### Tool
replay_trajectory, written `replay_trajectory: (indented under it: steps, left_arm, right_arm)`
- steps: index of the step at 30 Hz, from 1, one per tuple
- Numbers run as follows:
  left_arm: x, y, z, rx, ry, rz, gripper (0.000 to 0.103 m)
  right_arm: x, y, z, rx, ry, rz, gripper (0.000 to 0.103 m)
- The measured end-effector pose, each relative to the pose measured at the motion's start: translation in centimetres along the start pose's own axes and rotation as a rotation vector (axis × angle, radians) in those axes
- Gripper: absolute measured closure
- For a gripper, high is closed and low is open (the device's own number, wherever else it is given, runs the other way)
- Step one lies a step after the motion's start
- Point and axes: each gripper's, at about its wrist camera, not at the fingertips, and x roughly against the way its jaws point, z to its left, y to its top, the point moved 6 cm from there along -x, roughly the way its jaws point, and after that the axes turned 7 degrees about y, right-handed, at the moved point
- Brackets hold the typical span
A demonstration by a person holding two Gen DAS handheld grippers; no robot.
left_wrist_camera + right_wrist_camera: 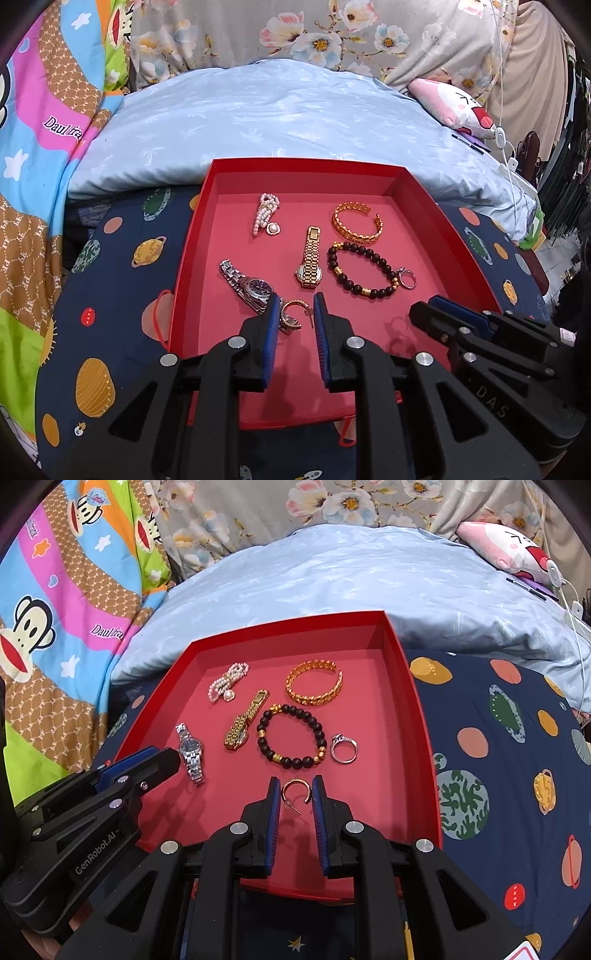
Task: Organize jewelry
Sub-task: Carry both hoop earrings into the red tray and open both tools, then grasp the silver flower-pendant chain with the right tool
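1. A shallow red tray (406, 686) with low walls sits on a dark blue bedspread (498, 738) printed with planets. A pale blue quilt (332, 579) lies just behind the tray.
2. All the jewelry lies loose on the tray floor, none of it lifted.
3. At the far left of the tray is a cluster of pearls (225, 685). To its right, at the far side, lies an open gold cuff bangle (314, 686).
4. A gold watch (245, 720) lies slanted in the middle. Just beside it on the right is a dark beaded bracelet (291, 738) with gold beads.
5. A silver ring (343, 749) lies at the right edge of the beaded bracelet, very near its beads.
6. A silver watch (190, 755) with a dark dial lies at the near left of the tray.
7. A small gold hoop earring (295, 792) lies near the tray's front, between the two watches and the camera.
8. The right gripper (295, 790) hangs over the earring. Its blue-padded jaws stand a narrow gap apart, with the earring seen between them; they hold nothing.
9. The left gripper (295, 306) points at the silver watch's near strap. Its jaws are likewise slightly parted and empty.
10. Each gripper appears at the edge of the other's view, side by side over the tray's front.
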Motion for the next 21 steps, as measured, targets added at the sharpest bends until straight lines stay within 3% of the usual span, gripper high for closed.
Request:
replay_trajectory:
  steps: [2,3,5,9,21]
  left_arm:
    - [0.0,-0.1,-0.2,-0.002,-0.002,0.004,0.083]
    - [0.0,-0.2,-0.2,-0.004,0.010,0.006,0.071]
    - [0.3,-0.3,-0.2,-0.006,0.037,0.000,0.061]
    - [1.2,-0.5,0.0,0.006,0.038,-0.005,0.057]
    - [7.5,-2.6,-0.8,-0.006,0.016,-0.030,0.050]
  right_arm:
    - [0.1,-0.2,0.1,0.008,-0.015,-0.003,0.077]
    - [0.2,-0.1,0.2,0.009,-0.020,-0.007,0.069]
    - [0.9,-0.1,0.3,0.009,-0.031,-0.025,0.065]
    - [2.9,-0.1,0.6,0.021,-0.050,-0.056,0.058]
    - [10.1,-3.0,1.9,0.002,-0.038,-0.114,0.053]
